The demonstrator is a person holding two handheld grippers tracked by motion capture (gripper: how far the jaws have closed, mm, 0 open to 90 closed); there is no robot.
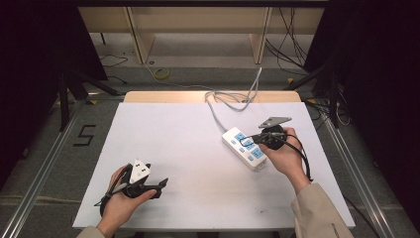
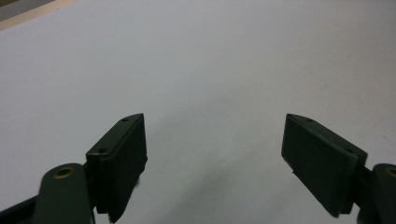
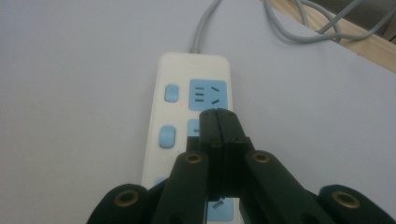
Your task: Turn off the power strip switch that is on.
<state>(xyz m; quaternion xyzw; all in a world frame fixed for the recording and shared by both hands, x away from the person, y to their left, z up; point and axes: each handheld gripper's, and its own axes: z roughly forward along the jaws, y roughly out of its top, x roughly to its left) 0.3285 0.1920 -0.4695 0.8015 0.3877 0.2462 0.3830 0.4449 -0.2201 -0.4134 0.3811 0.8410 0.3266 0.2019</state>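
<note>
Right gripper (image 3: 218, 114): matte black jaws pressed flat together with nothing between them, tips over the middle socket of the power strip (image 3: 180, 105). Left gripper (image 2: 215, 158): jaws spread wide, flat rectangular pads (image 2: 322, 163) bare, holding nothing above the smooth white table (image 2: 196, 60). Power strip: a glossy white plastic bar with rounded corners, pale blue socket faces and blue oblong switches, lying at centre right of the high view. Its grey round cable (image 3: 205, 23) runs off toward the upper edge.
</note>
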